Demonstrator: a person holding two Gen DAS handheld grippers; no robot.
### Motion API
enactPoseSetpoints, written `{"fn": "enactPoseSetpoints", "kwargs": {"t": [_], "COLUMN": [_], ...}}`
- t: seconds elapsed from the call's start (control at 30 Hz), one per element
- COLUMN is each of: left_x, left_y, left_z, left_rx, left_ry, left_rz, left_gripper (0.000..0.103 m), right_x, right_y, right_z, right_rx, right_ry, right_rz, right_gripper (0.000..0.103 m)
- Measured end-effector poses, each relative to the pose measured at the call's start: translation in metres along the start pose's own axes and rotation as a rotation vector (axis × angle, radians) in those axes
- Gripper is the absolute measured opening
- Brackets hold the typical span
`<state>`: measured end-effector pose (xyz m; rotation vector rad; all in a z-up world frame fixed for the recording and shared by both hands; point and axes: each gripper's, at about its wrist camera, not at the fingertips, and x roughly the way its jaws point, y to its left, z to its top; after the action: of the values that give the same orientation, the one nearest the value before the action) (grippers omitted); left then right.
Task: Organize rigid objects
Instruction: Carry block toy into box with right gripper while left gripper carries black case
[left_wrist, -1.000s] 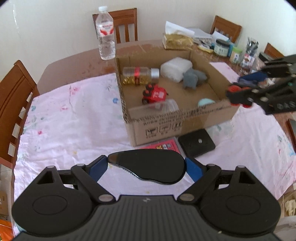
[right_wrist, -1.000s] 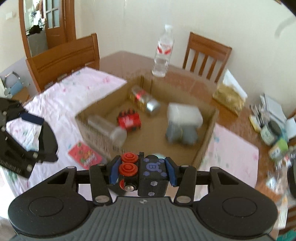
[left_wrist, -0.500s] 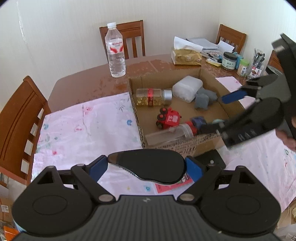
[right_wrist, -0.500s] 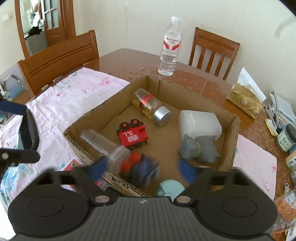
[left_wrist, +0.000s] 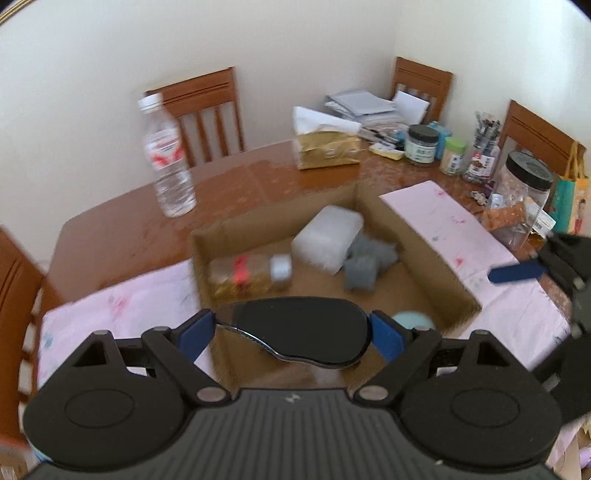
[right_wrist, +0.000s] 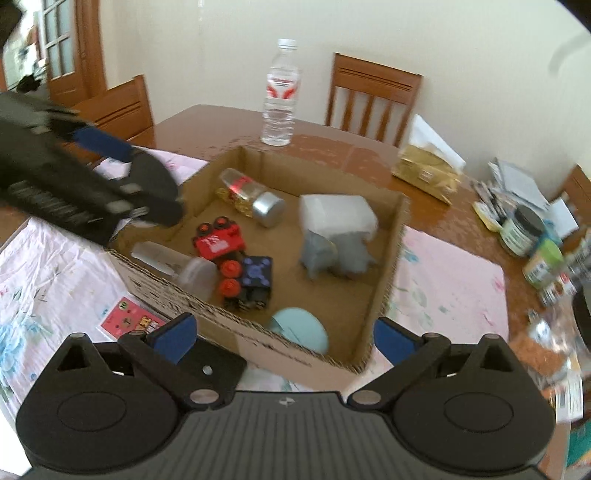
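Toy car (right_wrist: 218, 242) inside box (right_wrist: 395, 266), beside bottle (right_wrist: 177, 266)

The wooden table (right_wrist: 207, 122) bears a pink cloth (right_wrist: 450, 280), cardboard box (right_wrist: 388, 295), water bottle (right_wrist: 279, 99) and jars (left_wrist: 421, 144)

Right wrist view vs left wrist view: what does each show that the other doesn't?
Right wrist only: red toy truck, black block toy with red knobs, clear jar lying on its side, pink card on the cloth, open empty right gripper.

Left wrist only: big black-lidded jar, left gripper clamped on a black oval object.

Both: cardboard box, water bottle, gold tissue pack, white block, grey toy.
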<state>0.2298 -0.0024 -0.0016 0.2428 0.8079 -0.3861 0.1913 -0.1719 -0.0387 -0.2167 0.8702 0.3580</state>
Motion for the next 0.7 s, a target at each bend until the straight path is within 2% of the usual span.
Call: {"fn": "enactPoseSetpoints", "kwargs": {"t": [0.13, 0.3, 0.37, 0.53, 0.7], "left_x": [0.038, 0.082, 0.089, 0.081, 0.050], "left_y": [-0.014, -0.027, -0.025, -0.020, -0.007], "left_z": [0.017, 0.025, 0.027, 0.031, 0.027], "left_rx": [0.042, 0.097, 0.084, 0.065, 0.033], "left_ry": [0.039, 0.094, 0.096, 0.079, 0.038], "left_rz": [-0.031, -0.007, 0.003, 0.028, 0.055], "left_gripper": [0.089, 0.090, 0.094, 0.095, 0.099], "right_x": [-0.008, -0.015, -0.017, -0.017, -0.012], "right_y": [-0.009, -0.019, -0.022, -0.024, -0.024], "right_z": [-0.008, -0.015, -0.017, -0.021, -0.024], "right_rx": [0.041, 0.084, 0.094, 0.089, 0.084], "right_ry": [-0.002, -0.007, -0.009, 0.002, 0.019], "right_rz": [-0.023, -0.044, -0.050, -0.057, -0.043], "right_gripper": [0.103, 0.103, 0.103, 0.103, 0.103]}}
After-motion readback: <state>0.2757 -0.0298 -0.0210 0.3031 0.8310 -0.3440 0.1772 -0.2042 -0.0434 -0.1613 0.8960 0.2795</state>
